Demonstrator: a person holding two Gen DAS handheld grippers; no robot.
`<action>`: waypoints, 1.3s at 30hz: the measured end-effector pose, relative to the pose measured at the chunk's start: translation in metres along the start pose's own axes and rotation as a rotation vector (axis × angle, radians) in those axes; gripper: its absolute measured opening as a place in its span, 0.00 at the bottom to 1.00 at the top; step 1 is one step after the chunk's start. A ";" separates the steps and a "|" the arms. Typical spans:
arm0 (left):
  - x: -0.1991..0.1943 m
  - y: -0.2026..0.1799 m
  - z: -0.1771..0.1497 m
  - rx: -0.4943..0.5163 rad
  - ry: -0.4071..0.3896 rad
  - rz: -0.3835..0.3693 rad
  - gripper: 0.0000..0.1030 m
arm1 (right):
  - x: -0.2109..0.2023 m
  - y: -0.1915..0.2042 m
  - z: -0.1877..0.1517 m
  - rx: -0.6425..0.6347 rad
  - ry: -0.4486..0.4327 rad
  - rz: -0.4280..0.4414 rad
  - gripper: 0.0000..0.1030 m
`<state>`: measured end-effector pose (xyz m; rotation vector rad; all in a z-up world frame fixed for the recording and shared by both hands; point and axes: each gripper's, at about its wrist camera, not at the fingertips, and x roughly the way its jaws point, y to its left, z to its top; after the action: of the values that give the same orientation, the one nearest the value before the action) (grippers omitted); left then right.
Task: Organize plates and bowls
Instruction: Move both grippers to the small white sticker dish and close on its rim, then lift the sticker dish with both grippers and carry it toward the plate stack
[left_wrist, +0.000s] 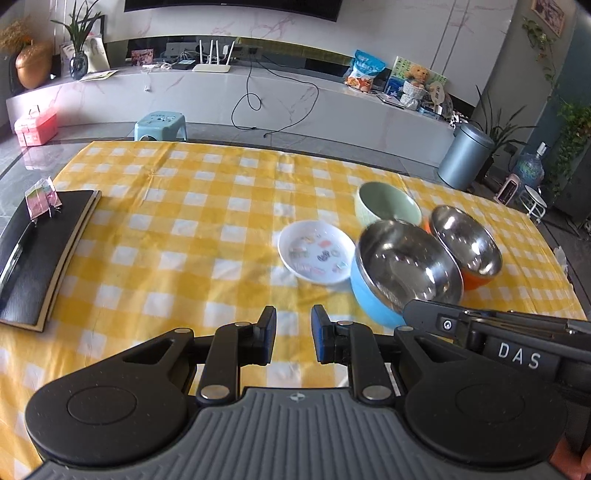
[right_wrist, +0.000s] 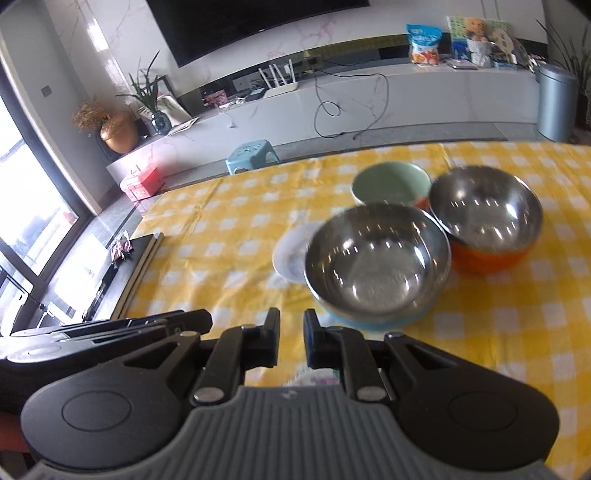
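Leftmost on the yellow-and-white checked tablecloth (left_wrist: 184, 229) lies a flat black notebook with pale page edges (left_wrist: 40, 254), a pen along its near part and a small pink-and-green clip standing on its far corner; well apart from it, toward the right, stand the dishes; first comes the shallow white plate with small coloured pictures inside (left_wrist: 316, 254), lying flat on the cloth; just beside it on the right sits the steel bowl with a light blue outer shell (left_wrist: 402, 269), its rim overlapping the plate's right edge in both views, though whether they touch cannot be told; behind these, farther off, is the pale green ceramic bowl (left_wrist: 388, 203), upright; rightmost is the steel bowl with an orange outer shell (left_wrist: 467, 243), close against the blue one and just beside the green one; all three bowls look empty.

Nearer the camera, the left gripper (left_wrist: 293, 338) hangs above bare cloth, its blue-padded fingers a narrow gap apart and grasping nothing; the right gripper (right_wrist: 290, 338) is just beside it, its fingers likewise parted by a narrow gap, released, with only cloth showing between them and the blue bowl just beyond its tips; each gripper's black body edges into the other's view.
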<state>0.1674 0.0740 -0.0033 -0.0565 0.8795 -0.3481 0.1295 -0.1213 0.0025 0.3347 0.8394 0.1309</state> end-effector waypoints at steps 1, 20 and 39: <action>0.002 0.003 0.005 -0.007 0.001 -0.002 0.22 | 0.004 0.001 0.010 -0.010 0.011 0.005 0.12; 0.127 0.022 0.060 -0.123 0.183 -0.025 0.22 | 0.137 -0.002 0.129 -0.224 0.293 -0.070 0.12; 0.144 0.031 0.058 -0.149 0.192 0.017 0.02 | 0.182 -0.002 0.126 -0.283 0.394 -0.107 0.12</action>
<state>0.3043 0.0518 -0.0798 -0.1551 1.0947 -0.2746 0.3447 -0.1085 -0.0492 -0.0066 1.2099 0.2173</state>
